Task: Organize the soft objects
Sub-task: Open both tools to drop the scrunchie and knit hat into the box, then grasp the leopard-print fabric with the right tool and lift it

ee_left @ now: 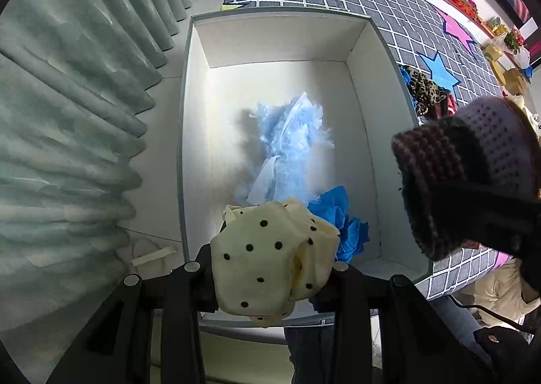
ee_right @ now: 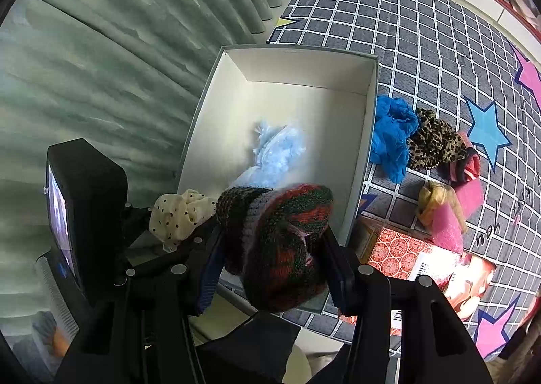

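writing on mat (ee_right: 456,45) unreadable; left gripper (ee_left: 270,269) clamps dotted cloth (ee_left: 267,255); right gripper (ee_right: 274,255) clamps knit hat (ee_right: 284,242).

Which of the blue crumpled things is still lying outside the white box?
The deep-blue bundle on the checked mat, against the white box and touching the leopard-print cloth. The pale-blue fluffy bundle and the other deep-blue piece lie inside.

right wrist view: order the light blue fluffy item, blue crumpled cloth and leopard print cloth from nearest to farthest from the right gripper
1. light blue fluffy item, inside the box, just ahead of the right gripper.
2. blue crumpled cloth, on the mat beside the box's right wall.
3. leopard print cloth, farther right.
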A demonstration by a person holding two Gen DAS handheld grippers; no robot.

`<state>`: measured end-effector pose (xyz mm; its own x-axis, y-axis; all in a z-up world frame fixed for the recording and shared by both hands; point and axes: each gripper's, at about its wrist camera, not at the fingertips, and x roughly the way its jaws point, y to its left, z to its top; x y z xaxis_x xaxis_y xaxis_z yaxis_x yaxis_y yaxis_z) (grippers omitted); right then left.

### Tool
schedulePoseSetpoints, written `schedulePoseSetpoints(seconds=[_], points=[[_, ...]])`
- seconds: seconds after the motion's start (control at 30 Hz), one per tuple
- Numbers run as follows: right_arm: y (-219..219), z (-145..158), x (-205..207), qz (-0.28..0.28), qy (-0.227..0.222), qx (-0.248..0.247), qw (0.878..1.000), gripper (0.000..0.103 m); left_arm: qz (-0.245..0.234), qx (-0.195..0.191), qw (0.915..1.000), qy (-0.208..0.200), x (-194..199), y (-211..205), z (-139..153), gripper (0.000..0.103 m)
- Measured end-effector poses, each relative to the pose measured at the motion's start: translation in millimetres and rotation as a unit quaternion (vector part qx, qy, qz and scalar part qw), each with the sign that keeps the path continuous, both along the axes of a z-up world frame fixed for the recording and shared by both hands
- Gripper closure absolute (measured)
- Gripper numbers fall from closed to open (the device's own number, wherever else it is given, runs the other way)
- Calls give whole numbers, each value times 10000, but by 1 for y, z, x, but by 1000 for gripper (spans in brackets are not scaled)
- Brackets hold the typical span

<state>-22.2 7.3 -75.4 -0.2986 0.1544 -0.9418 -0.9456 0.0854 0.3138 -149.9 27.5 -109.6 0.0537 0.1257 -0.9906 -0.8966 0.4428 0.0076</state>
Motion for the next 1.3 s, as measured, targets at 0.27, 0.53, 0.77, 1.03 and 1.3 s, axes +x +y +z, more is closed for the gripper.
schedulePoseSetpoints(seconds=[0.27,0.53,0.77,1.03,1.3], points=[[5,-2,13,-178,146,41,9997,25,-205,-102,9997,-71,8,2,4,16],[-10,26,91,-1181,302,425,9916,0,-279,-242,9979,-524,35,17,21,1],[-26,-10,191,-2093,-351,-99,9772,0,-462,-310,9961,-679,99,33,27,0],[33,-82,206,-1244,-588,-517,9891,0,-359,-514,9964,-573,144,38,26,0],[85,-170,183,-337,-1016,-860,9905,0,-203,-617,9974,-298,172,48,21,0]])
